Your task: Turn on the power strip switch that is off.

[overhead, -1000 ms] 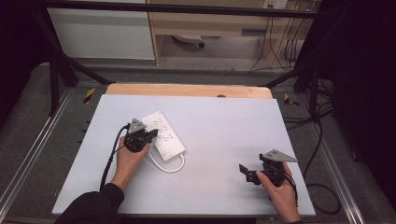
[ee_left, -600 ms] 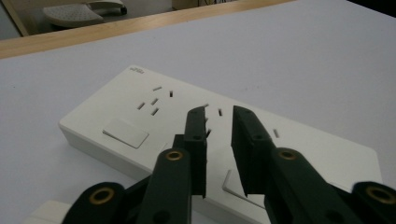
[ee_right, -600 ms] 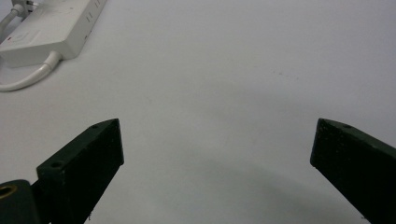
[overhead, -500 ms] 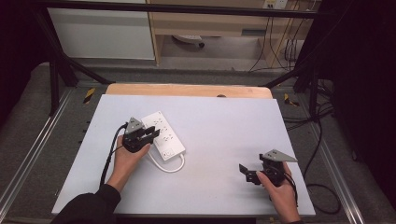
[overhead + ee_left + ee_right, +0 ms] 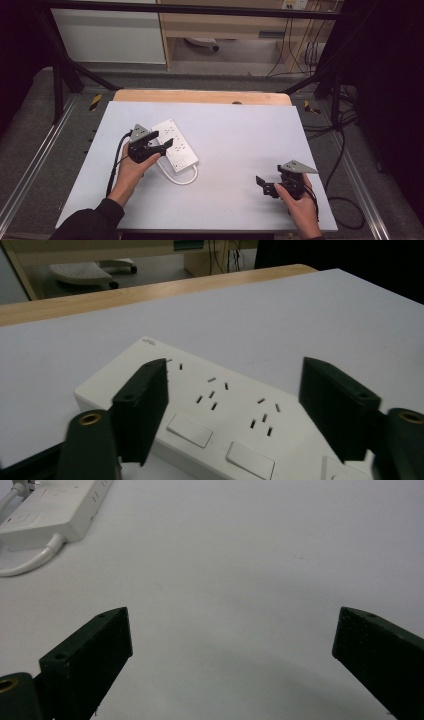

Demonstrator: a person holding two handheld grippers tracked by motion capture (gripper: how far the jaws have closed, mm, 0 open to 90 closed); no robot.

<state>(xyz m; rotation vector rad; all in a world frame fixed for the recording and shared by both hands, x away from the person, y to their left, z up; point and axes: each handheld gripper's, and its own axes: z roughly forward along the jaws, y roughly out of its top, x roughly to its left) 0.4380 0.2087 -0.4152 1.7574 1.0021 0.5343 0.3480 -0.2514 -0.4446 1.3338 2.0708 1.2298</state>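
L gripper [image 5: 159, 146] jaws just spread wide vs a sec ago, now hovering over the white power strip [image 5: 176, 145], nothing pinched. Strip lies flat, table's [image 5: 240, 130] left-centre, cord [image 5: 180, 178] looped near. R gripper [image 5: 265, 186] wide open, empty, unmoved at right.

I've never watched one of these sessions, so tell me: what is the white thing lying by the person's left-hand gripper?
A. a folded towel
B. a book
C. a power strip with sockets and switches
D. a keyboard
C: the power strip shows rows of socket slots and rocker switches, and a white cord loops from its end.
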